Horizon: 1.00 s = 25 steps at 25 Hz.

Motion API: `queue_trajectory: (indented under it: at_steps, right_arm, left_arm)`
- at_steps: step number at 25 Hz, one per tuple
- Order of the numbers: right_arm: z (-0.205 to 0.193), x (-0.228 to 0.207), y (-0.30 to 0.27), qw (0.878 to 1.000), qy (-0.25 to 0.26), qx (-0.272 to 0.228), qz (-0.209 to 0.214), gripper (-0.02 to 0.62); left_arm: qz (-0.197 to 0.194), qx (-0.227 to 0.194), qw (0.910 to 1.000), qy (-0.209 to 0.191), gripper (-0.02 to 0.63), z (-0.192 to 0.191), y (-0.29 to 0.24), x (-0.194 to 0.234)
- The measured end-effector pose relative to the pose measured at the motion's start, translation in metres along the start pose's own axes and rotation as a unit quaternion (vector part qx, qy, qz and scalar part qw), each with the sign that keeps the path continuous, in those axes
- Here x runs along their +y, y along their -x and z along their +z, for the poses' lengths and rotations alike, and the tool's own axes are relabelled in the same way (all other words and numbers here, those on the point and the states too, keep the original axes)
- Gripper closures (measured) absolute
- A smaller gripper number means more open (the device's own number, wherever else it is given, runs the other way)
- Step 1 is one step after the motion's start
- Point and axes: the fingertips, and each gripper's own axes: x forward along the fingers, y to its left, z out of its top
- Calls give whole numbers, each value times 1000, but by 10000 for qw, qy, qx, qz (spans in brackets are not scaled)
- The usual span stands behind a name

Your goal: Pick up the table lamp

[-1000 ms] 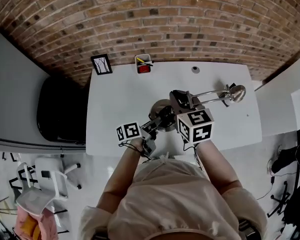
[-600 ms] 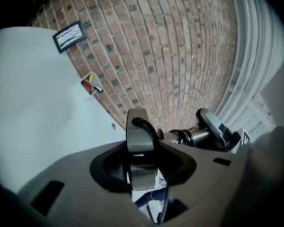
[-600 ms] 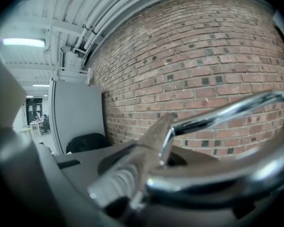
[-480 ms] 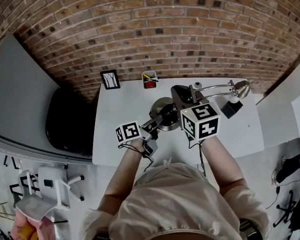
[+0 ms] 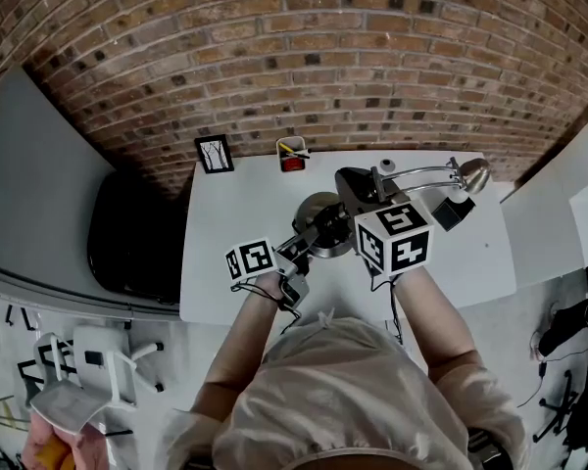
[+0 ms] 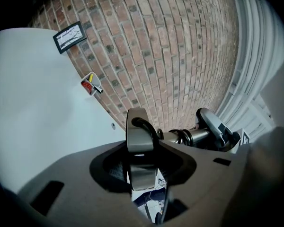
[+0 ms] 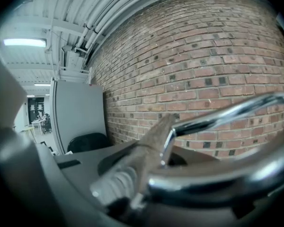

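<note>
Lamp movement: table lamp and both grippers stand higher than one second ago, with the base now clear of the tabletop; nothing has shifted since the half-second frame.
Lamp position: held above the middle of the white table; the round metal base is nearest the person, and the chrome arm runs out to the lamp head between 2 and 3 o'clock from the base.
Left gripper: jaws about half spread and clamped on the grey upright post at the lamp base; a black cable loops at the top of that post.
Right gripper: jaws almost together, clamped on the lamp's chrome arm near its joint.
Table surface: plain white, matte.
Picture frame: at 10 o'clock from the base, at the far edge, upright.
Pen holder: at 11 o'clock, red, with yellow pens, against the wall.
Small round item: between 1 and 2 o'clock; too small to identify.
Brick wall: directly behind the table's far edge.
Black seat: at 9 o'clock, just beside the table's left end.
Grey partition: beyond the black seat, at 9 o'clock.
White chair: at 8 o'clock, on the floor.
Floor cables: at 4 o'clock, past the table's right end.
Ceiling: exposed pipes and a lit strip light.
</note>
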Motion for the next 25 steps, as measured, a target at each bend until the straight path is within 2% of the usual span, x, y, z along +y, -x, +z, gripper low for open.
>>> queue_trajectory:
  at_steps: [25]
  right_arm:
    - [-21,-6,9,9999,-117,32,-39,557]
  left_arm:
    - [107,42,9999,85,456,-18,-2,11]
